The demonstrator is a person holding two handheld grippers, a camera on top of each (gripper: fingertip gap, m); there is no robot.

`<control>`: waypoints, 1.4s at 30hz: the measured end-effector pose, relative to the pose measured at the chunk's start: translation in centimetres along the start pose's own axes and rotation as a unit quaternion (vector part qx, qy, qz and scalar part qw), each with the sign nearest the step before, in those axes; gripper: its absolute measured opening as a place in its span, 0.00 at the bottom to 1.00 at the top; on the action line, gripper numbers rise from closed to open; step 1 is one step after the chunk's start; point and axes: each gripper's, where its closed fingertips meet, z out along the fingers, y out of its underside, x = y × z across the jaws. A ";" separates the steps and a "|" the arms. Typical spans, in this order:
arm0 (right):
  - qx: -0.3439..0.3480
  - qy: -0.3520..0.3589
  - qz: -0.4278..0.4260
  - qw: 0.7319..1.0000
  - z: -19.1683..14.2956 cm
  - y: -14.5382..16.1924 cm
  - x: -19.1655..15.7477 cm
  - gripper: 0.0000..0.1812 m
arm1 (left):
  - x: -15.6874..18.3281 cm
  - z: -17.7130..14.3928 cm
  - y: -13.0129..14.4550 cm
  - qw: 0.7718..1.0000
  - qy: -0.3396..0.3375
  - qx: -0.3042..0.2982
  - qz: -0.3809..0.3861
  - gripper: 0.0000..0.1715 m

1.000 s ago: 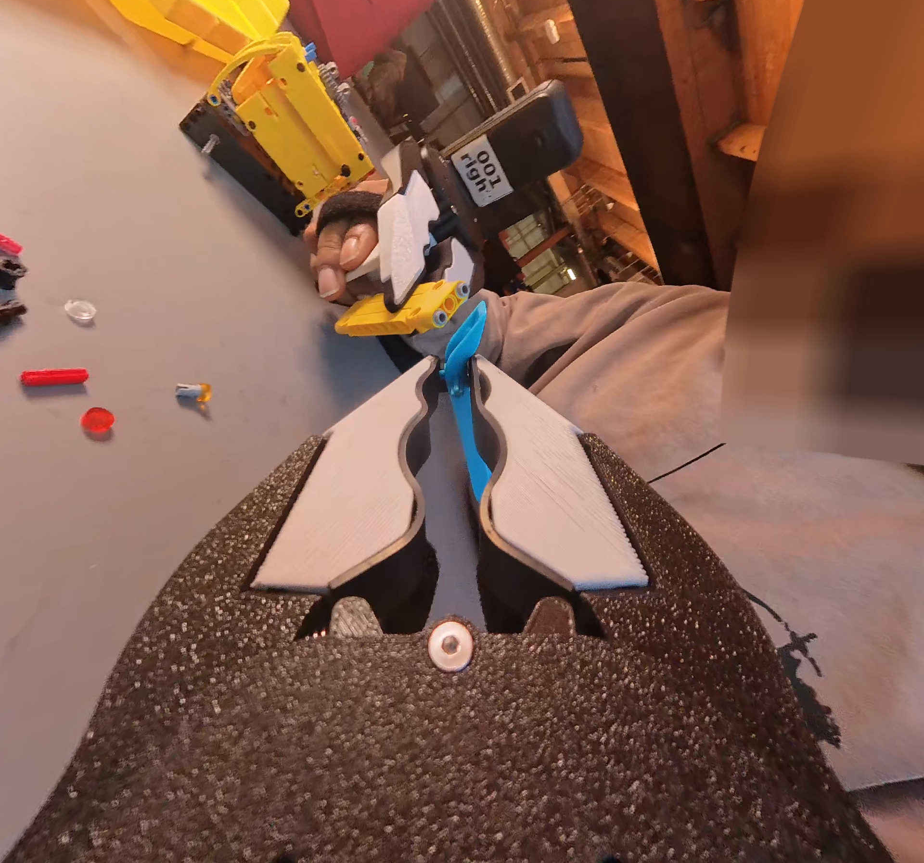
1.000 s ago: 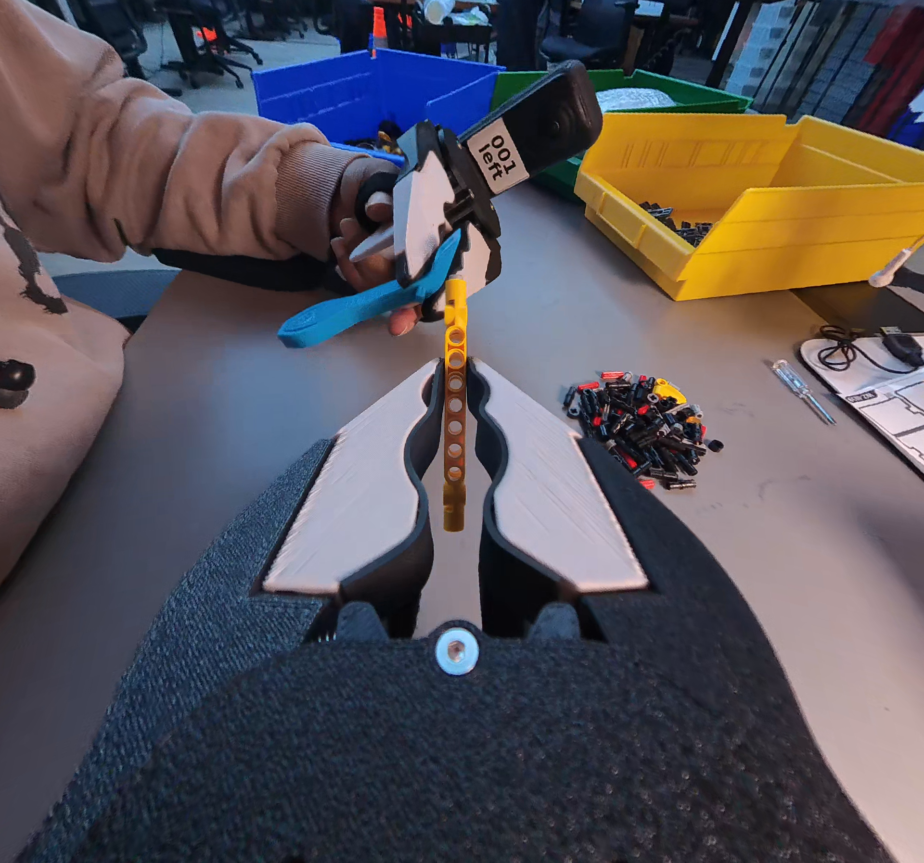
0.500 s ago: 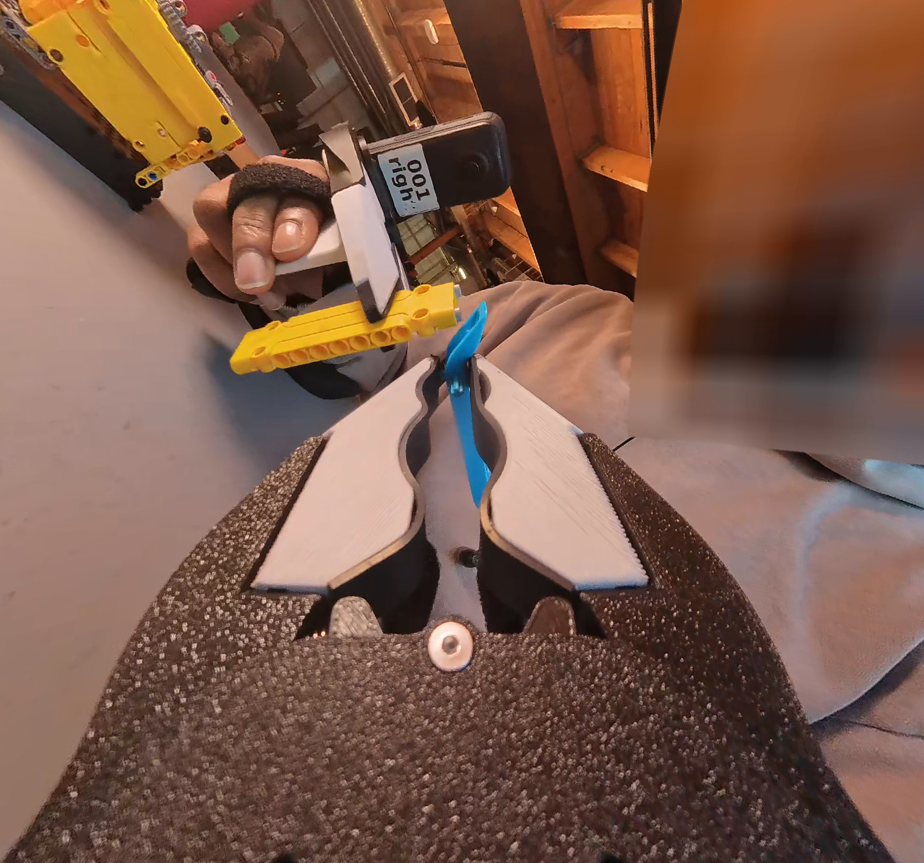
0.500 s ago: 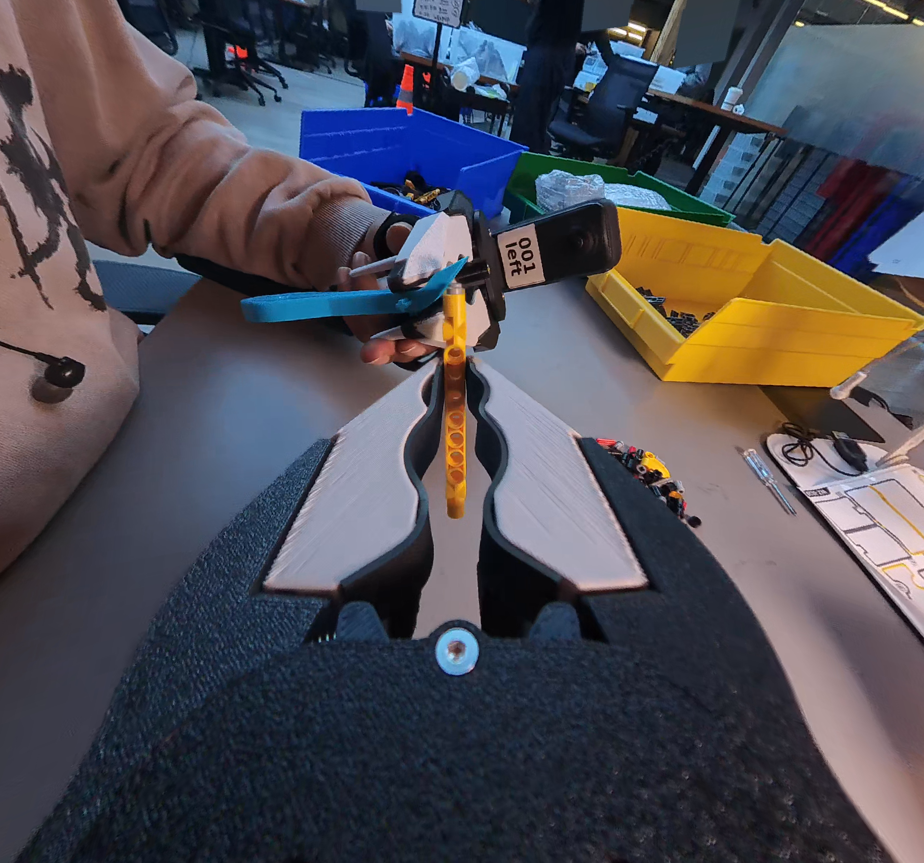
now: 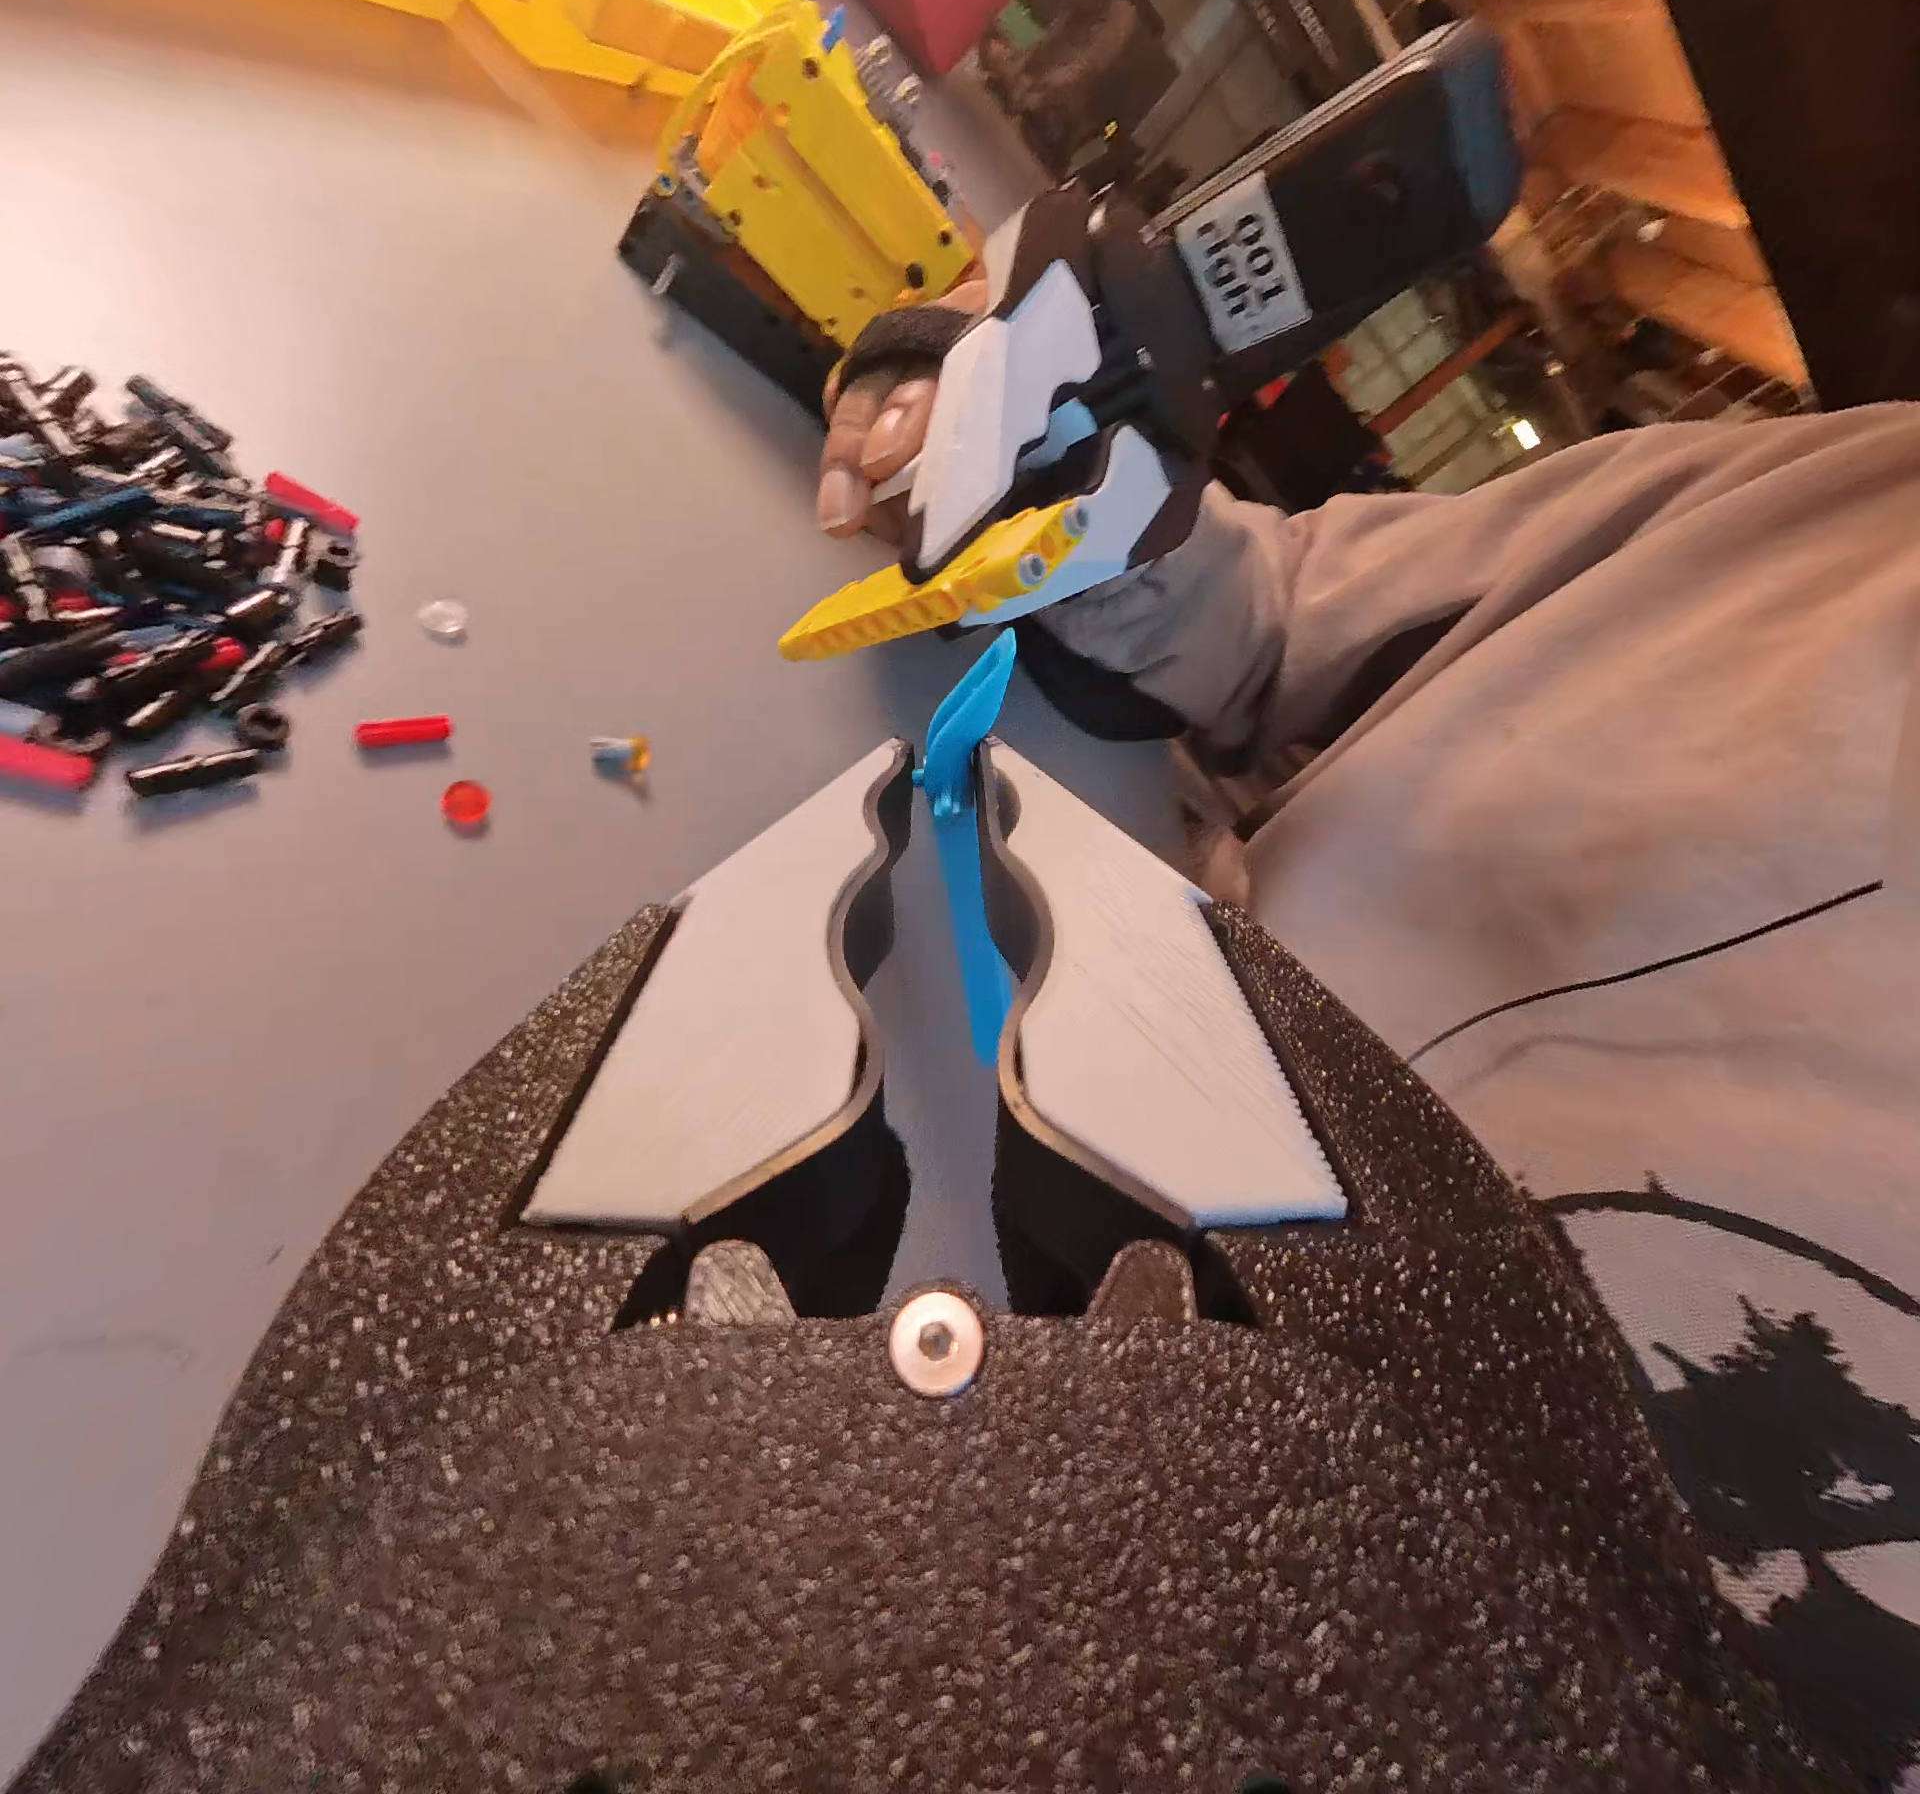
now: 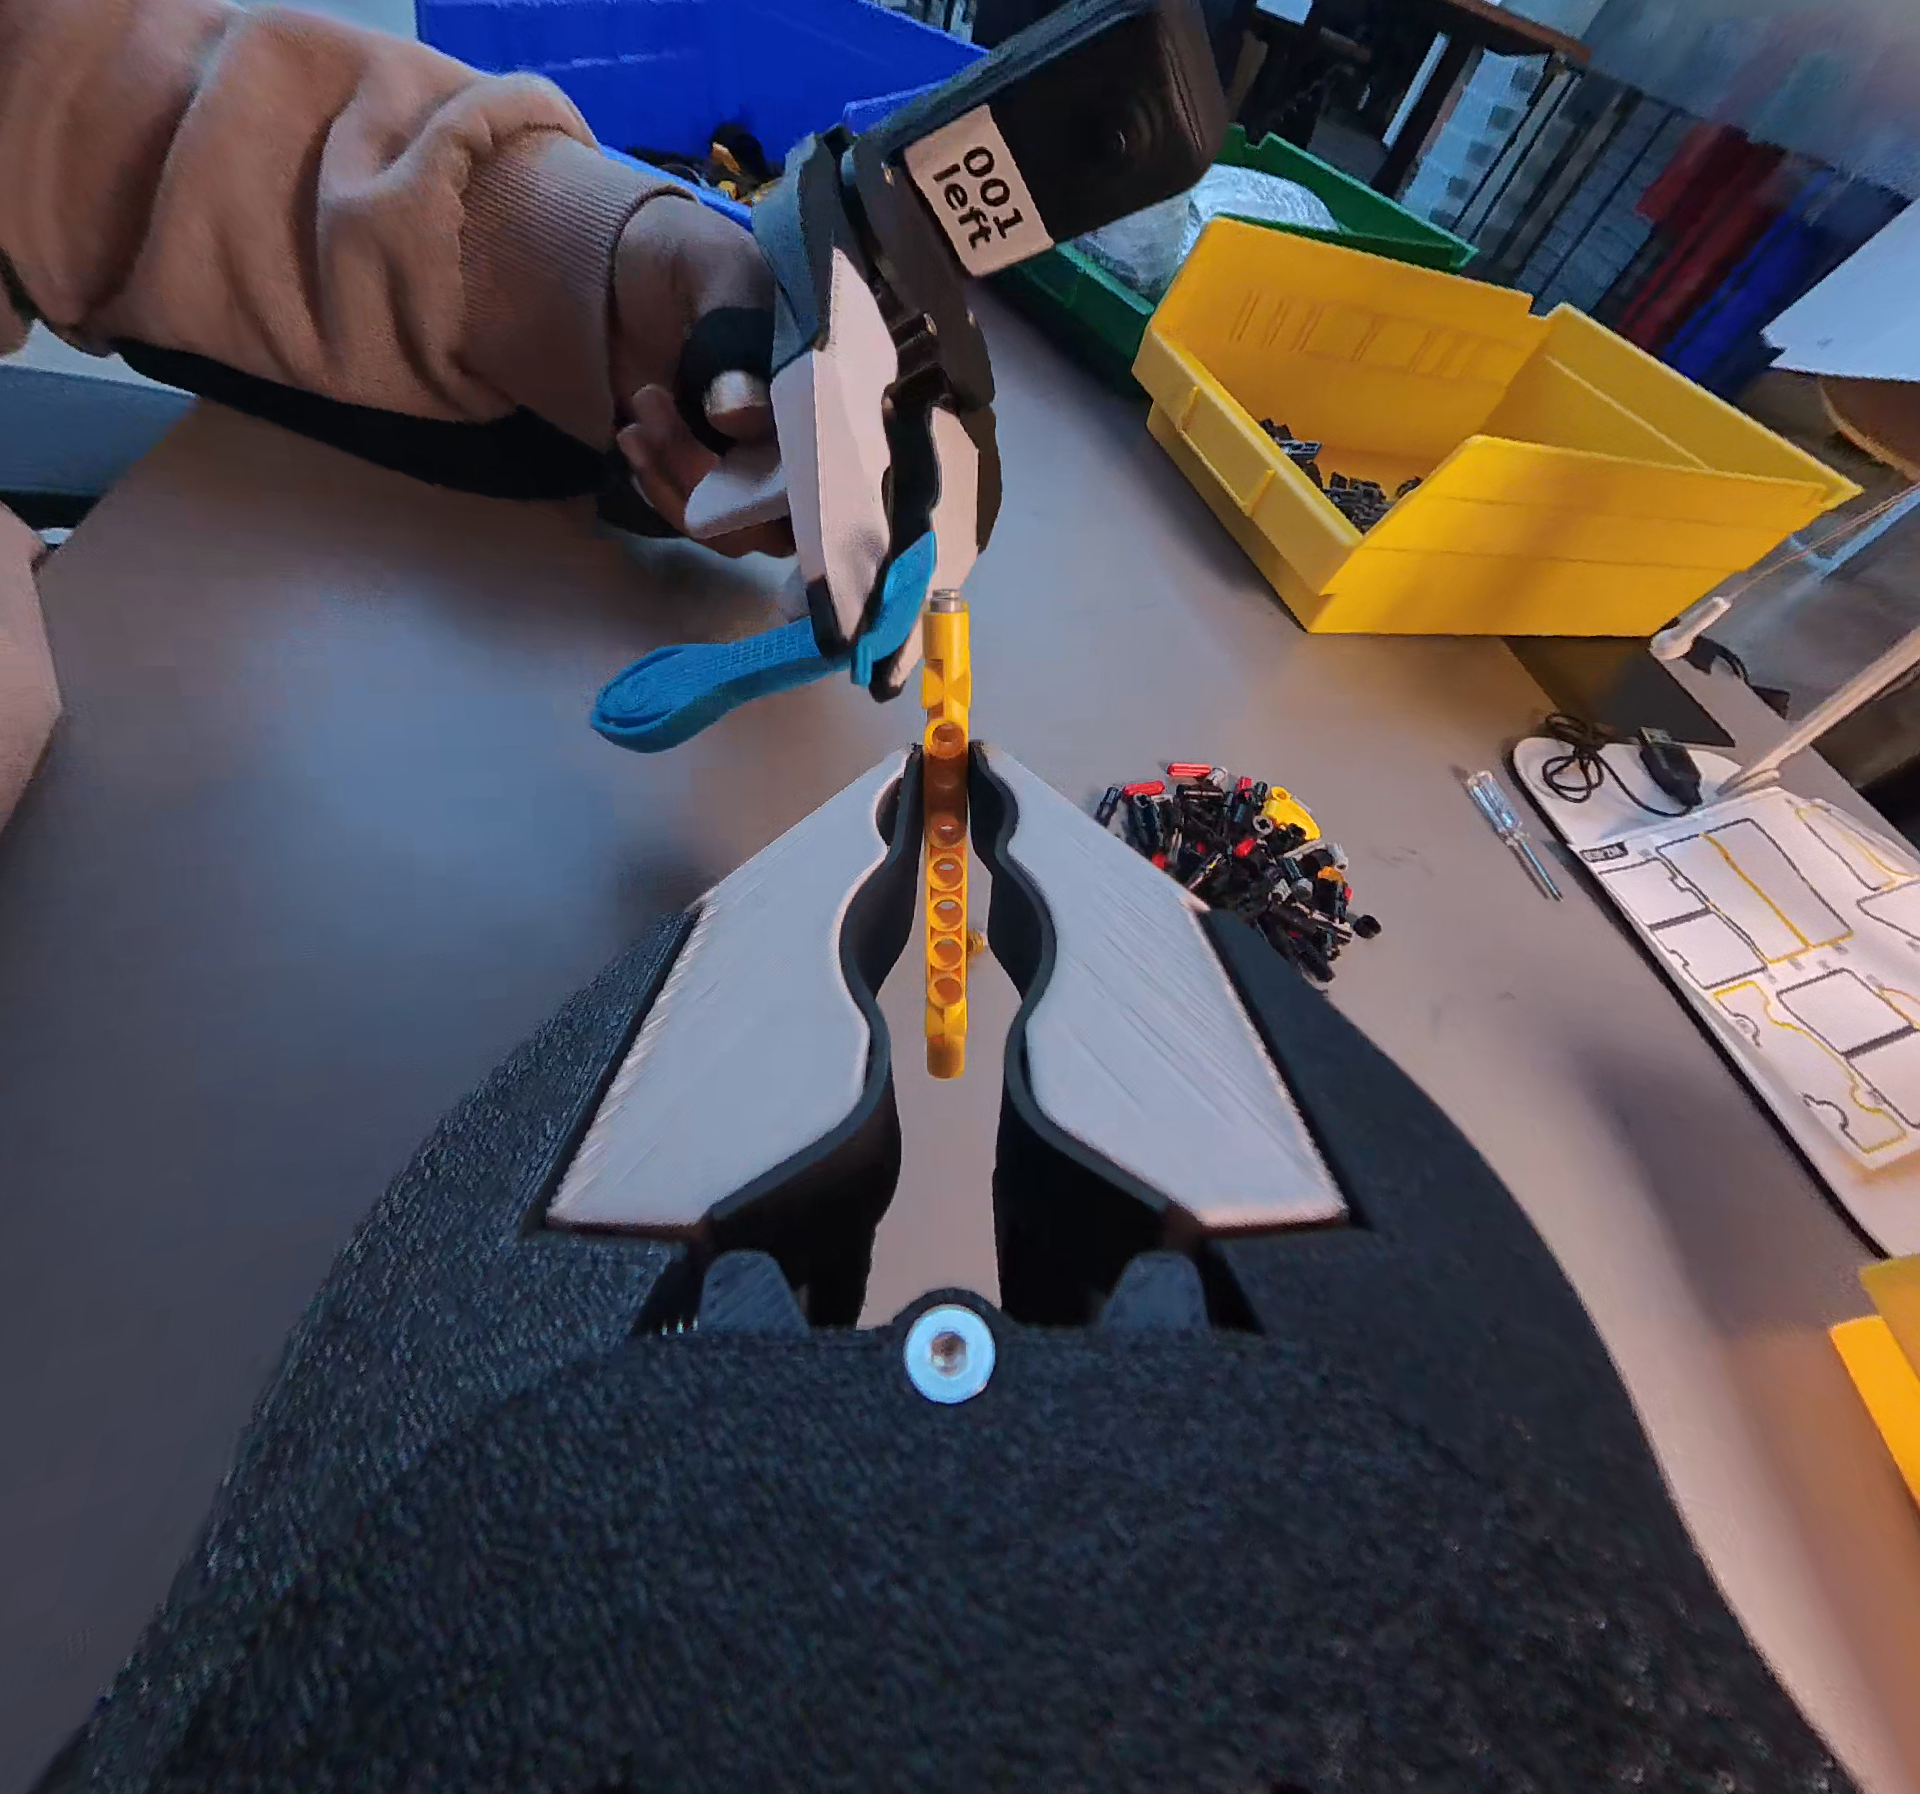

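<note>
My left gripper (image 5: 943, 765) is shut on a blue flat plastic tool (image 5: 971, 923), held above the grey table. Its tip points at the right gripper (image 5: 1023, 539) just ahead. My right gripper (image 6: 943, 757) is shut on a yellow beam with round holes (image 6: 945, 897), which has a small grey pin at its far end. In the right wrist view the left gripper (image 6: 883, 643) hangs close over that end, with the blue tool (image 6: 717, 679) sticking out to the left. The yellow beam (image 5: 914, 601) also shows in the left wrist view.
A pile of small black and red parts (image 6: 1242, 856) lies on the table (image 6: 364, 809). A yellow bin (image 6: 1475, 456), a green bin and a blue bin (image 6: 644, 30) stand behind. A yellow built model (image 5: 821, 186), a screwdriver (image 6: 1512, 835) and an instruction sheet (image 6: 1766, 955) lie nearby. The tips of both grippers are at nearly the same place.
Both grippers have tilted back down toward the table, so the parts pile shows again. The left gripper now points more steeply down over the beam's far end. Both holds are unchanged.
</note>
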 end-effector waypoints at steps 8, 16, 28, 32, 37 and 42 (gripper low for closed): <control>-0.045 -0.014 -0.010 0.999 0.8 1.7 -0.8 0.04 | -3.1 -0.1 2.6 0.986 -0.119 -0.089 0.075 0.05; -0.057 -0.021 -0.009 0.998 1.1 2.4 -1.1 0.04 | -3.5 -1.6 1.8 0.980 -0.150 -0.081 0.098 0.10; -0.064 -0.019 0.003 0.998 1.2 3.0 -0.7 0.04 | -2.7 -5.0 8.7 0.912 -0.184 -0.267 0.251 0.26; -0.067 -0.020 0.003 0.998 1.2 3.1 -0.7 0.04 | -3.9 -5.2 8.1 0.898 -0.217 -0.265 0.277 0.17; -0.075 -0.026 0.003 0.997 1.3 3.4 -1.0 0.04 | -6.0 -6.6 4.3 0.888 -0.310 -0.183 0.287 0.09; -0.082 -0.028 -0.004 0.996 1.4 3.6 -1.1 0.04 | -4.4 -5.5 4.4 0.912 -0.256 -0.161 0.277 0.13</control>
